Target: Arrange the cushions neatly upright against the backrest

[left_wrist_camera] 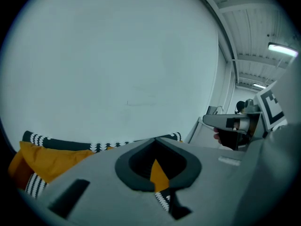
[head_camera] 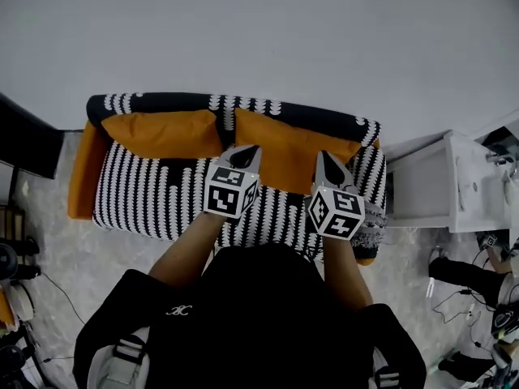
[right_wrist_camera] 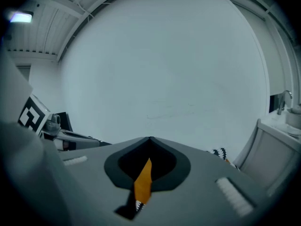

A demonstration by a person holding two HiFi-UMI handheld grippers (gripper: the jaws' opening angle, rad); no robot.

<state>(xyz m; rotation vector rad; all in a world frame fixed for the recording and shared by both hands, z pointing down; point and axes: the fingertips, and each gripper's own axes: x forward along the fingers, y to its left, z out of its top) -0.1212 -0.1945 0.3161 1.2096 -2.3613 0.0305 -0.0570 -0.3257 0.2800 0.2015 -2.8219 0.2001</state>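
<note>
A person in a dark top stands over a black-and-white patterned sofa at the centre of the head view, holding a two-jaw tool in each hand. Two orange cushions lean side by side against the backrest. The left cushion is at centre left and the right cushion just beside it at centre, their inner edges touching. The left gripper hovers over the lower left corner of the right cushion, and the right gripper is over that cushion's lower right edge. Both point towards the pale wall that fills the top of the frame. In the left gripper view, the left gripper has its jaws together, tips meeting. A sliver of orange fabric and patterned upholstery shows through the slit beneath them, and nothing is clamped at the tips. The left cushion and backrest sit at lower left of that view. In the right gripper view, the right gripper is likewise closed, with an orange strip showing through the gap below. A white cabinet stands at the right of the sofa.
</note>
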